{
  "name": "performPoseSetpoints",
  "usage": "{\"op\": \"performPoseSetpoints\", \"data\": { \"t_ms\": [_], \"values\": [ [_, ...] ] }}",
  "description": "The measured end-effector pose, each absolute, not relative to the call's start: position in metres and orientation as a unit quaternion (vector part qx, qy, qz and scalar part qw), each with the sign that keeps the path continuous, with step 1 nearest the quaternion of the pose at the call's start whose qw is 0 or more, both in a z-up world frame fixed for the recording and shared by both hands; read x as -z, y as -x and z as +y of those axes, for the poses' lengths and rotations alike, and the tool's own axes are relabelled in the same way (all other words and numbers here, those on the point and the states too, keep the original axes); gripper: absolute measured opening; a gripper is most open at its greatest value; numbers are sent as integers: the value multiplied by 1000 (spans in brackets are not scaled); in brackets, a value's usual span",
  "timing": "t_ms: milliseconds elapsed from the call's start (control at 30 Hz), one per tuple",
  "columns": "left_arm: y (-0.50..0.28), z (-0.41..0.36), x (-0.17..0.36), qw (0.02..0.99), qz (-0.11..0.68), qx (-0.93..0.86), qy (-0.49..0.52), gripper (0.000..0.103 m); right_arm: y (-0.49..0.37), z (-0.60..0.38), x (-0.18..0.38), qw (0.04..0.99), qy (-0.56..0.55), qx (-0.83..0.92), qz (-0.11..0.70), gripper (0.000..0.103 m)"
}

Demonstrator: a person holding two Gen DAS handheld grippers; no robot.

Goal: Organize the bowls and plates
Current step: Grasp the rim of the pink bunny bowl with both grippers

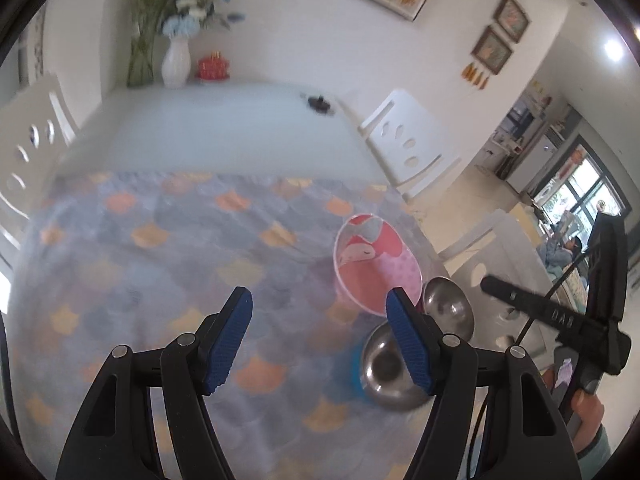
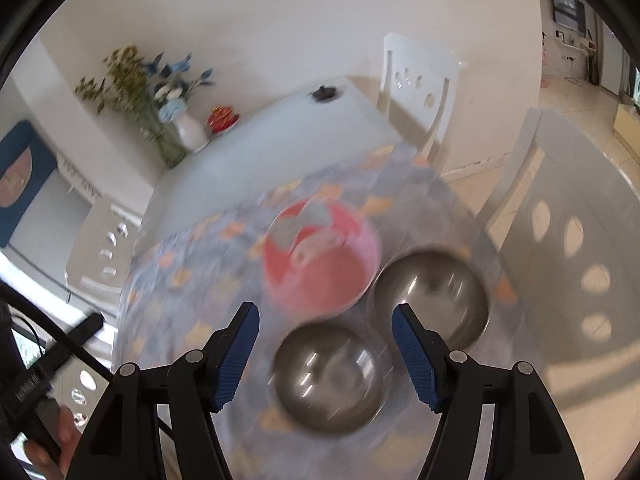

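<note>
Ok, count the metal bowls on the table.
2. One metal bowl sits nearest the right hand-held gripper; the other lies beside it, right of the pink bowl. None looks hidden.

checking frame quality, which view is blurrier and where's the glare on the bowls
Right wrist view: heaviest smear, pink bowl and both steel bowls streaked with highlights. Left wrist view: tablecloth soft, pink bowl sharper; fisheye bends the walls in both.

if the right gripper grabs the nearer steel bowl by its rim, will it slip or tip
The nearer steel bowl looks thin and polished, so probably light but slick against the pads. Its rounded sides suggest that it may rock or swing when lifted by one edge. It sits close to the other steel bowl and may knock it.
</note>
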State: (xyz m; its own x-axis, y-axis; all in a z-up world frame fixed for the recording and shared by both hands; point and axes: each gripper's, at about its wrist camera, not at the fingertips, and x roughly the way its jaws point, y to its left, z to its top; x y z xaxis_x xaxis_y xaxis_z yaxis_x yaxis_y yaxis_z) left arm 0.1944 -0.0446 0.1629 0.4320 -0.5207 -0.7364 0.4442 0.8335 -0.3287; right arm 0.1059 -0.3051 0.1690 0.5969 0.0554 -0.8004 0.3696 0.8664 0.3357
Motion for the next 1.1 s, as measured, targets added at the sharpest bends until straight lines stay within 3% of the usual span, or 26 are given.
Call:
{"op": "performPoseSetpoints", "data": {
  "t_ms": [367, 500, 700, 800, 867, 1100],
  "values": [
    [-243, -123, -87, 812, 529, 236, 69, 63, -213, -373, -81, 816, -205, 20, 540, 66],
    [-256, -137, -63, 796, 558, 224, 68, 48, -230, -366, -60, 803, -200, -17, 561, 62],
    [-259, -148, -46, 785, 573, 223, 68, 33, -241, -357, -39, 791, -179, -50, 583, 42],
    [-260, -152, -38, 781, 581, 222, 65, 23, -244, -356, -32, 783, -184, -60, 591, 29],
    [-258, -154, -36, 780, 582, 222, 64, 17, -245, -354, -27, 777, -189, -69, 597, 13],
    [-251, -153, -54, 798, 561, 215, 59, 17, -240, -350, -42, 788, -201, -70, 578, 11]
  ]
}}
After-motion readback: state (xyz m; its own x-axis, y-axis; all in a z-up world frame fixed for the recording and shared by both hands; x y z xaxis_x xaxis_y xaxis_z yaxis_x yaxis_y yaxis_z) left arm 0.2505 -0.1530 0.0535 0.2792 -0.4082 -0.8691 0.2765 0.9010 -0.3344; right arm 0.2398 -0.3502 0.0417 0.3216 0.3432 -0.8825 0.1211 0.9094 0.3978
